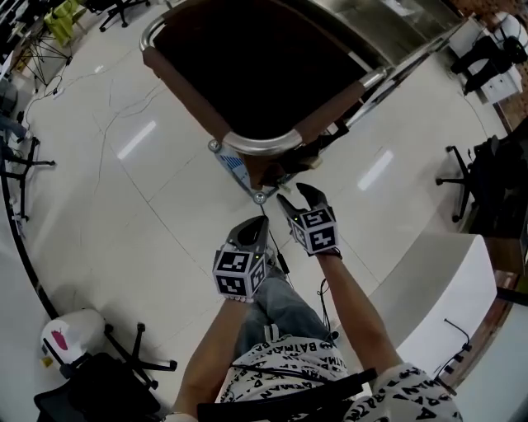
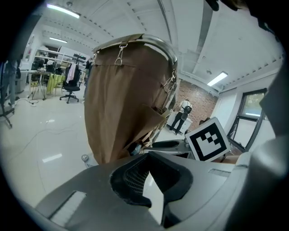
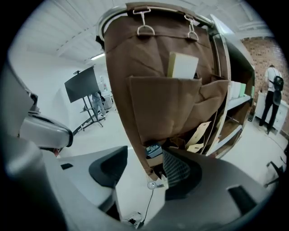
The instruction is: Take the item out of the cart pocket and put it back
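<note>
Right gripper view: card [image 3: 183,65] stands in cart [image 3: 118,67] pocket [image 3: 165,106], top poking out for pinching.
Right tool [image 3: 142,173]: spread, empty, facing cart.
Left tool [image 2: 151,178]: pressed together, empty, beside cart.

A glossy white tile floor [image 1: 124,165] mirrors ceiling strip lights [image 2: 63,10]. Black office chairs [image 2: 71,85] stand about, with a brick wall [image 2: 201,100] beyond.
</note>
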`<state>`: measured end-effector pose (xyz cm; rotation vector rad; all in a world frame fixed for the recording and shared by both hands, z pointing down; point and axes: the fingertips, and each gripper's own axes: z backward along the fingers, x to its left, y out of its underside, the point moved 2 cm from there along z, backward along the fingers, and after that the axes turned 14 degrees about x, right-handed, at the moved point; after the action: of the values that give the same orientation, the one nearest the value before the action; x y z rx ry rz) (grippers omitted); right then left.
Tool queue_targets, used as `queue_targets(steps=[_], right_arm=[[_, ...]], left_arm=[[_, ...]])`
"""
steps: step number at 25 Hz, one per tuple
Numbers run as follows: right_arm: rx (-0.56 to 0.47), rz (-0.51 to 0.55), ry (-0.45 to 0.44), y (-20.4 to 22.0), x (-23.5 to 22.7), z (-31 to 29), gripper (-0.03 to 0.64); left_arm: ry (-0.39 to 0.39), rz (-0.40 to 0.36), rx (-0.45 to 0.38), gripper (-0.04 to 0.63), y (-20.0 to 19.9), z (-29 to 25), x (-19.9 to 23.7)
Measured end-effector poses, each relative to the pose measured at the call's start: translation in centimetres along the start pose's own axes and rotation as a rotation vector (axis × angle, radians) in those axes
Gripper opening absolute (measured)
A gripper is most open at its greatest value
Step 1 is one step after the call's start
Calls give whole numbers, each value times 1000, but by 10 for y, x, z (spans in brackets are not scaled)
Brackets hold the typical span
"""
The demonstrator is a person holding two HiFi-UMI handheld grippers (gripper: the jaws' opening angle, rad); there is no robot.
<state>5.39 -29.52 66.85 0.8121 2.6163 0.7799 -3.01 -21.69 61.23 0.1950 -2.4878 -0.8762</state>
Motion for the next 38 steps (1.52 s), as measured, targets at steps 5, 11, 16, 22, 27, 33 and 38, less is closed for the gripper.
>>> queue_targets(steps=[5, 11, 16, 22, 27, 33, 38], right_arm=[[33, 28, -3, 1, -12, -33, 256], [23, 126, -3, -14, -10, -58, 255], [32, 193, -3, -22, -11, -69, 255], [88, 225, 3, -20, -10, -81, 255], [92, 295, 41, -21, -12, -80, 213], [61, 341, 106, -22, -16, -66, 198], [-34, 260, 134, -31, -17, -28, 195]], left_arm=[[-24, 44, 10, 0, 6, -29, 19], [-38, 81, 23, 0, 12, -47, 31], [-32, 95, 37, 0, 16, -53, 31], [-23, 108, 59, 0, 23, -59, 32], [-14, 99, 69, 0, 22, -62, 31], [-13, 90, 82, 0, 20, -62, 32], [-11, 81, 65, 0, 13, -56, 29]])
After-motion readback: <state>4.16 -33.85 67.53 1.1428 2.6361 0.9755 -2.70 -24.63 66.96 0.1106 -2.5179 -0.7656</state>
